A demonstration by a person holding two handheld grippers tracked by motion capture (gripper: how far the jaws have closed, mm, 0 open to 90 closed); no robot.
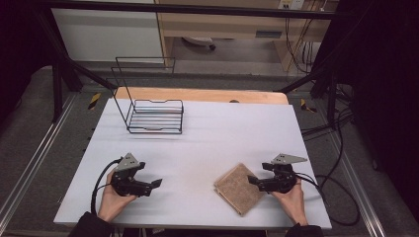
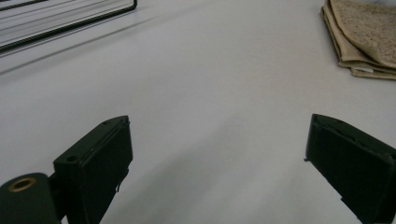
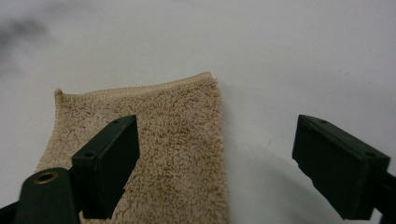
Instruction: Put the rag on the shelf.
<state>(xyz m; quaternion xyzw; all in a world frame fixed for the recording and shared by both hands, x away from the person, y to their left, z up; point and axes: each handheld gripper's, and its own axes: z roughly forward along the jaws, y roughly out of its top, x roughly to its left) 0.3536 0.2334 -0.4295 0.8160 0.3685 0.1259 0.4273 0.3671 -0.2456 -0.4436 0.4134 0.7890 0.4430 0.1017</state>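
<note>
A folded tan towel [image 1: 239, 188] lies on the white table [image 1: 222, 140] near the front right. My right gripper [image 1: 252, 180] is at the towel's right edge, pointing left, with its jaws open. In the right gripper view [image 3: 217, 149] one jaw hovers over the towel [image 3: 177, 140] and the other over bare table, so the towel's edge runs between them; neither pad presses on it. My left gripper [image 1: 155, 184] is at the front left, pointing right, open with nothing between its jaws [image 2: 217, 154]. The left gripper view has the towel [image 2: 364, 32] at its far right.
A black wire rack [image 1: 155, 116] with a tall wire back stands at the table's back left; its base [image 2: 65, 18] lies at the top left of the left gripper view. A wooden strip runs along the table's far edge. Cables trail off to the right.
</note>
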